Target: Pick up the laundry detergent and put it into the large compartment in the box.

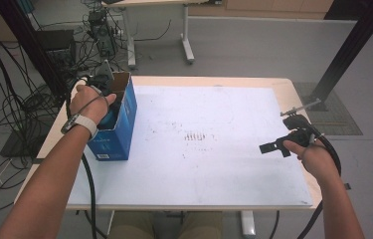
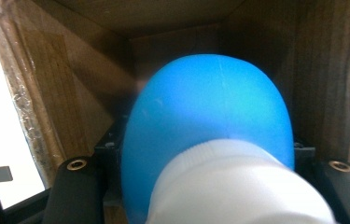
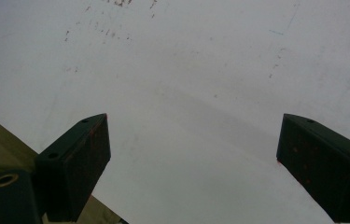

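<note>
Both tongs are in the person's hands, well apart from each other. On the left, the left tongs [image 1: 110,107] reach down into the open top of a blue cardboard box [image 1: 124,130] that stands upright at the far left of the surface [image 1: 214,149], and they are clamped on a blue bottle with a white cap [image 2: 210,126]. The left gripper view looks along that bottle into the brown inside of the box: the white cap lies nearest the camera, the rounded blue body points deeper into the box, and the black jaws sit tight against it on either side. The left hand [image 1: 88,102], with a band on the wrist, is just above the box's near left edge. On the right, the right tongs [image 1: 275,147] hover above the right part of the white surface, near its right edge, pointing toward the left. Their jaws stand wide apart with nothing between them, and the right gripper view shows the bare, slightly scuffed white sheet beyond them. The right hand [image 1: 313,157] grips the handle behind them.
</note>
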{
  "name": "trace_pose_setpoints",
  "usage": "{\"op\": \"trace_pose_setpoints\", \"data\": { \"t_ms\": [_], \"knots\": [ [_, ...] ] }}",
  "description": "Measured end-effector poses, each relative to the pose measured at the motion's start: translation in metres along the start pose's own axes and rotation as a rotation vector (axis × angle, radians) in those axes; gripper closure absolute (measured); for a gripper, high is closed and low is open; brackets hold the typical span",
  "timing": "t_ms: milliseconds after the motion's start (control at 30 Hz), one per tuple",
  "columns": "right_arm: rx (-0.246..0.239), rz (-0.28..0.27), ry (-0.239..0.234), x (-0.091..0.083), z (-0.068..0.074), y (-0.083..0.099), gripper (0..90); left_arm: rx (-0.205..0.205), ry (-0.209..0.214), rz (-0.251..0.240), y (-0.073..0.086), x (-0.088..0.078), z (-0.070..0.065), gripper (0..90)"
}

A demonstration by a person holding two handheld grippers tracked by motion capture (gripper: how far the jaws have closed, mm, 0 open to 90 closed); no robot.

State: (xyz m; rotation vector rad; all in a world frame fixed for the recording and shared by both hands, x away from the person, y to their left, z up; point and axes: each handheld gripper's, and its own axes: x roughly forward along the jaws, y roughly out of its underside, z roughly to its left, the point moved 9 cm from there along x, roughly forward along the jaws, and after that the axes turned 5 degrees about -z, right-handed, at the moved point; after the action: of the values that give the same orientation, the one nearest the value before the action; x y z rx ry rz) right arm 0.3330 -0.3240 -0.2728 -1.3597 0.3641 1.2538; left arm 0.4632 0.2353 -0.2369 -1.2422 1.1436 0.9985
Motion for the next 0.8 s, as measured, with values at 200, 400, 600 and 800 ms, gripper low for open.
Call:
{"op": "trace_pose_setpoints", "data": {
  "t_ms": [200, 400, 600, 800],
  "knots": [
    [-0.002, 0.0, 0.0, -0.0004, -0.0004, 0.0007, 9.8, 0.002, -0.003, 0.002, -0.0003, 0.0002, -0.0009, 37.3],
    [0.002, -0.001, 0.0, -0.0003, -0.0011, 0.0013, 9.8, 0.002, -0.004, -0.001, -0.0002, 0.0002, -0.0009, 37.3],
    [0.002, 0.0, 0.0, -0.0005, -0.0014, 0.0018, 9.7, 0.002, 0.001, -0.005, 0.0001, 0.0004, -0.0001, 37.2],
    [0.002, 0.0, 0.0, 0.0, -0.0008, 0.0017, 9.8, 0.0, 0.005, -0.012, 0.0005, 0.0004, 0.0004, 37.0]
  ]
}}
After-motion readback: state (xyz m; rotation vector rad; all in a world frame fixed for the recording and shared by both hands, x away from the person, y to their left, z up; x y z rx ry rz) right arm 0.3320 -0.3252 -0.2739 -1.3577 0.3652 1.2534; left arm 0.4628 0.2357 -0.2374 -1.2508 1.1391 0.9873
